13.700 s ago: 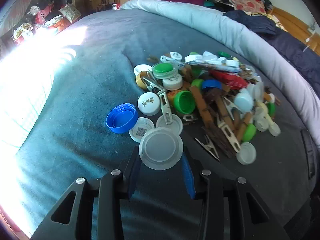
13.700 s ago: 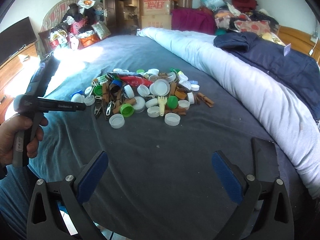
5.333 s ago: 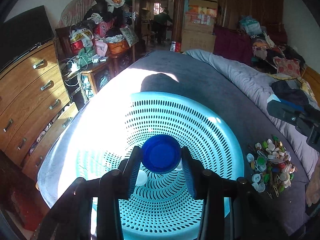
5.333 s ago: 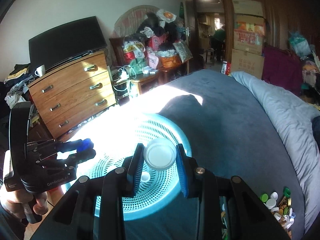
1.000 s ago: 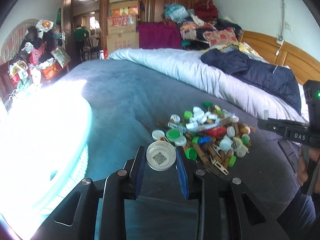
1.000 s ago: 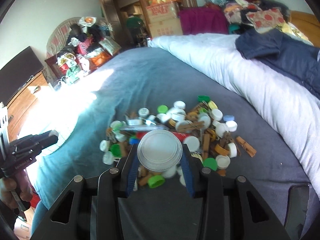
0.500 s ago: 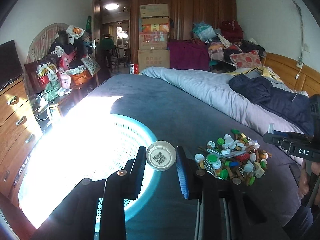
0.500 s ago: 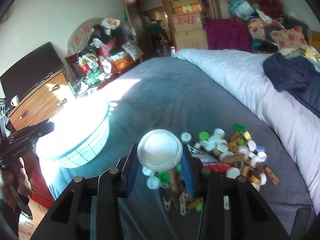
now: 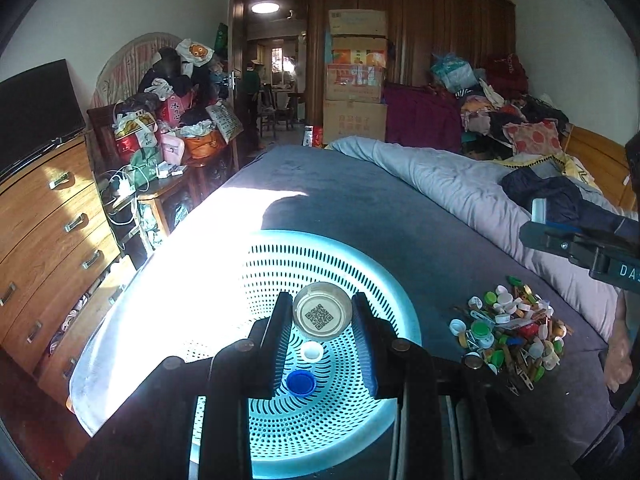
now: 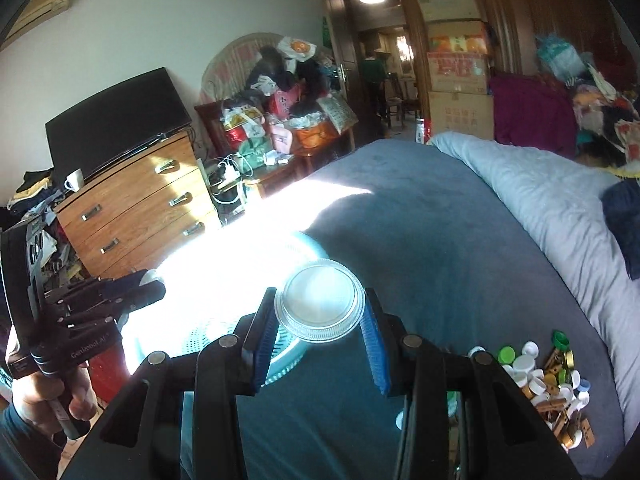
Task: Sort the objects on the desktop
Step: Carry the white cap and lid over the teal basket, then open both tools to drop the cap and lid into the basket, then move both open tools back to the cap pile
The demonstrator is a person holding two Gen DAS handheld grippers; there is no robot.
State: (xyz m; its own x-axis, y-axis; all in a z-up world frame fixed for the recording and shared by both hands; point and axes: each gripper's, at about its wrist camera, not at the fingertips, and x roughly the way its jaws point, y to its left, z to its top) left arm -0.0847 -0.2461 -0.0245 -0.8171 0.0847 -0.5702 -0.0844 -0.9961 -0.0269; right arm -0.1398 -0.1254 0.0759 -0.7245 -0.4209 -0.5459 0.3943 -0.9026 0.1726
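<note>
White QR cap [image 9: 322,312] pinched in left claw [image 9: 322,318], clear lid [image 10: 319,306] clamped in right claw [image 10: 320,312]

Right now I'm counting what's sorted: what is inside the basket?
Inside the basket lie a small white cap and a blue cap. The left tongs and the cap they hold cover part of the floor.

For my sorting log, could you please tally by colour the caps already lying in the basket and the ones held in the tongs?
White caps in the turquoise basket: 1
Blue caps in basket: 1
QR-code cap, left tongs: 1
Clear lid, right tongs: 1
Total: 4
</note>
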